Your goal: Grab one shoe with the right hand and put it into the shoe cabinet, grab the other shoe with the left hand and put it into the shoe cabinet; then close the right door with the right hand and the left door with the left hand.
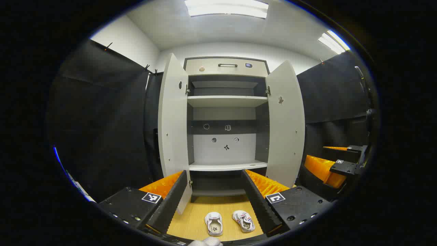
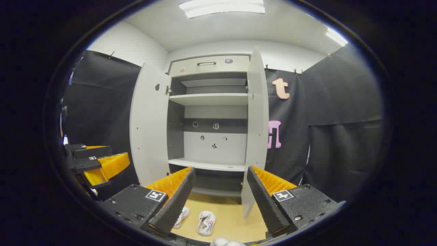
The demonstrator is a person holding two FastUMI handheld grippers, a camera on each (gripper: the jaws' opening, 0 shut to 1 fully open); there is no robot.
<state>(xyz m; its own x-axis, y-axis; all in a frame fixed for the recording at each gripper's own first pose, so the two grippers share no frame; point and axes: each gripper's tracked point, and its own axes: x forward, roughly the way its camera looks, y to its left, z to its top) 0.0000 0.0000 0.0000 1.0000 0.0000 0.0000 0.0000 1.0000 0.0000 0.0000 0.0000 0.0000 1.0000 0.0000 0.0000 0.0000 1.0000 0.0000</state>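
Left shoe [image 1: 214,223]: white fabric slip-on on the wood-grain floor [image 1: 194,218] before the cabinet, long axis toward it.
Right shoe [image 1: 243,220]: just beside, angled slightly.
Shoe cabinet [image 1: 227,102]: grey, both doors open, flat shelves.
Left gripper [image 1: 216,196]: ribbed black fingers spread wide, empty.
Right gripper [image 2: 218,198]: likewise wide apart, empty.

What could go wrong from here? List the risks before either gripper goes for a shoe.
1. The two shoes lie close together on the floor, so the open right gripper may nudge the other shoe while taking one.
2. The left door and right door stand open beside the cabinet opening; a carried shoe or gripper could clip an edge.
3. The left gripper hangs near the right one; they may collide.
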